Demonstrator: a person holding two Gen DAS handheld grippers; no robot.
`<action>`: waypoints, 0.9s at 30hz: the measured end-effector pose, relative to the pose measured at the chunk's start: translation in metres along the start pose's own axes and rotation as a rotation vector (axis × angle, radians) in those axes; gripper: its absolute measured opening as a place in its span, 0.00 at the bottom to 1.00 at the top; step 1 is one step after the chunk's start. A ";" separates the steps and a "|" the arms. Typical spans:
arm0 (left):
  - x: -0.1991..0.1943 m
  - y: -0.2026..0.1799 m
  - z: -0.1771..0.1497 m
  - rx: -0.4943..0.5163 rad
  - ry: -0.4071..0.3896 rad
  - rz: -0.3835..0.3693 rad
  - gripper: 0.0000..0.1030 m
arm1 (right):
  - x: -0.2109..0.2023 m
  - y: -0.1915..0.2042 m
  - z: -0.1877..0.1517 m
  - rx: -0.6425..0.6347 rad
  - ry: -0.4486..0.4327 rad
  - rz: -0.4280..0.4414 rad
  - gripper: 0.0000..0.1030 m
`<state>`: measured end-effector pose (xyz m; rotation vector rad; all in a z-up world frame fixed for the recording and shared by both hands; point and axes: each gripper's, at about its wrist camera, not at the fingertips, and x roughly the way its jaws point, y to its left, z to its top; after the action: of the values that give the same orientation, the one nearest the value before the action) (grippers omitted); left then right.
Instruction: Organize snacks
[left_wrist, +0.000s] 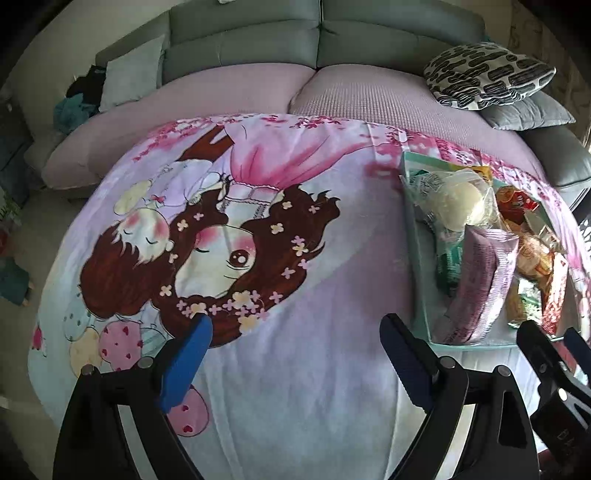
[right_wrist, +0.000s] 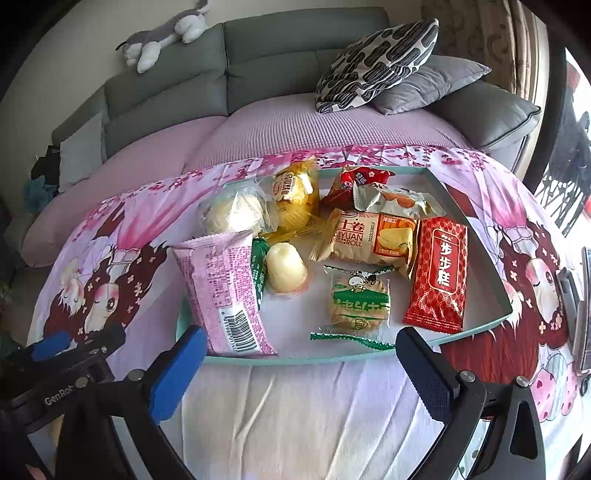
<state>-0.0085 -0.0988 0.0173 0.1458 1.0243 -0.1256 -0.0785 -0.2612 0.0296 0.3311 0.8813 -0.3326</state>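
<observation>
Snack packets (right_wrist: 373, 240) fill the teal tray (right_wrist: 476, 218) on my cartoon-print cloth (left_wrist: 295, 369); my left gripper (left_wrist: 295, 325) and right gripper (right_wrist: 301, 341) both gape wide, holding nothing.

Both handheld tools look alike. The right gripper (right_wrist: 301, 354) has a matte black forked frame, silver round pivot pins near each finger base, and flat blue textured pads (right_wrist: 177, 373). The left gripper (left_wrist: 295, 339) has the same black frame, silver pins and blue pads (left_wrist: 184, 365). Beside the teal tray (right_wrist: 476, 210), its black body bears white "GenRob" lettering and small screws.
</observation>
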 end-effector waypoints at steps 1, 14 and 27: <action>0.000 -0.001 -0.001 0.007 -0.003 0.010 0.90 | 0.001 -0.001 0.000 0.002 0.001 0.001 1.00; 0.016 -0.003 -0.011 0.029 0.038 0.076 0.90 | 0.004 -0.014 -0.012 0.023 0.011 -0.021 1.00; 0.014 -0.008 -0.015 0.045 0.025 0.073 0.90 | 0.000 -0.017 -0.016 0.021 0.007 -0.017 1.00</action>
<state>-0.0156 -0.1040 -0.0029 0.2255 1.0401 -0.0804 -0.0966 -0.2694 0.0179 0.3442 0.8887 -0.3566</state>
